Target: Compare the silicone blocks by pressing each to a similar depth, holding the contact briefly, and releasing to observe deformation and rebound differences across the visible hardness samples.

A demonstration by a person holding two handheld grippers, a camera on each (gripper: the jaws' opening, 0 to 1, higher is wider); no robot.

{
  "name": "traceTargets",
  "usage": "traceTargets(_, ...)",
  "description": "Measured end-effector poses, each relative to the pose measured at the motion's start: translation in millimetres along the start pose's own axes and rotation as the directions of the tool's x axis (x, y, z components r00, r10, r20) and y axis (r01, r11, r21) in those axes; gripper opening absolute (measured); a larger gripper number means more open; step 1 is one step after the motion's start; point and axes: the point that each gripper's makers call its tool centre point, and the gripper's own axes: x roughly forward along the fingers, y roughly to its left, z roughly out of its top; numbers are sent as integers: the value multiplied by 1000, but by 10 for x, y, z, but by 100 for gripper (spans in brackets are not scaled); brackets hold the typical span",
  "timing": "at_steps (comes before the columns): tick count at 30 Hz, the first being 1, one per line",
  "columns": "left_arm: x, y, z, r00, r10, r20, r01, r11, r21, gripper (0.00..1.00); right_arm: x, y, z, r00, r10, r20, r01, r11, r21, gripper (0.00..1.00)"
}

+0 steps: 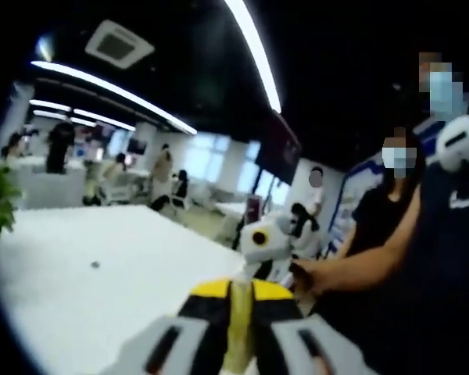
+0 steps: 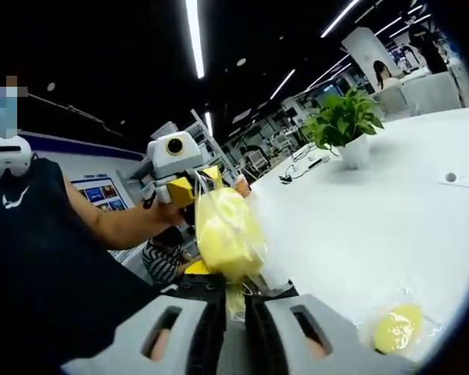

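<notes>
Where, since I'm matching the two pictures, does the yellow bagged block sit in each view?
Left gripper view: the yellow bagged block is at bottom centre, pinched between that view's own jaws.
Right gripper view: it is at centre, rising from that view's own jaws.
Shared landmark: the white table.

Bagged yellow block [image 2: 225, 234] aloft; another [image 2: 397, 328] on table [image 2: 375, 219].
</notes>
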Motion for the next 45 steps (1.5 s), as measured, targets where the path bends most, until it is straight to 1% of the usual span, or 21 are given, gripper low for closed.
traceTargets(1,-2,22,-23,1000,14,-14,-13,1000,16,5,5,-24,-18,1000,-12,-7,12,1000,-3,4)
traceTargets(2,4,-14,-45,1000,-2,-23,2,1000,-18,4,10,-36,-36,1000,-14,-13,14,1000,-9,4)
traceTargets(5,-6,-3,-19,1000,-2,-10,2,1000,-26,2,11,-18,-16,1000,-10,-1,10,1000,2,4)
traceTargets(6,-15,-18,-8,1000,-11,-11,10,998,-57,3,13,-14,-9,1000,-9,1,9,1000,2,4)
traceTargets(7,-19,-15,0,1000,-11,-9,11,998,-63,3,12,-18,-4,1000,-8,4,8,1000,7,4)
traceTargets(11,-18,35,13,1000,5,14,-4,997,-77,5,18,-17,20,1000,-15,3,15,999,31,4)
traceTargets(14,-2,12,16,1000,2,25,0,997,-81,6,6,-19,14,1000,-17,2,17,999,37,4)
traceTargets(17,9,27,23,999,27,39,-27,1000,-7,8,-1,-35,4,1000,-27,-5,28,999,42,5)
traceTargets(18,10,23,27,999,27,43,-27,1000,-2,8,0,-42,-5,999,-30,-9,31,999,37,4)
traceTargets(20,18,-10,75,998,11,70,-10,1000,-18,8,21,-32,-53,999,-27,-26,28,999,39,4)
traceTargets(21,26,-20,68,998,7,62,-5,1000,-22,4,24,-22,-56,999,-24,-24,25,999,40,5)
traceTargets(22,26,-4,65,998,14,60,-14,1000,-7,3,24,-9,-58,1000,-20,-22,21,999,45,5)
traceTargets(23,24,9,60,998,15,53,-15,1000,-13,2,26,-5,-60,1000,-20,-22,21,999,48,5)
traceTargets(24,26,-6,52,999,9,46,-7,999,-34,2,27,-2,-68,1000,-18,-23,20,999,49,5)
traceTargets(31,30,-24,66,999,5,38,-5,1000,-11,0,16,27,-63,1000,-8,-19,9,997,71,5)
traceTargets(34,38,-27,74,999,5,33,-5,1000,-10,0,14,34,-57,1000,-6,-11,6,998,68,6)
traceTargets(36,45,-34,74,1000,1,20,0,999,-45,0,9,18,-62,1000,0,-5,0,998,70,7)
traceTargets(38,50,-33,93,1000,7,17,-6,999,-45,0,14,42,-60,1000,19,10,-19,997,77,8)
traceTargets(40,55,-21,90,1000,20,4,-20,999,-31,0,21,5,-41,1000,2,31,-4,999,41,9)
traceTargets(42,53,-33,123,1000,14,10,-13,999,-39,0,19,27,-20,998,16,55,-19,999,41,10)
traceTargets(45,57,-33,156,1000,18,8,-17,999,-40,0,11,38,25,996,17,84,-17,1000,-1,11)
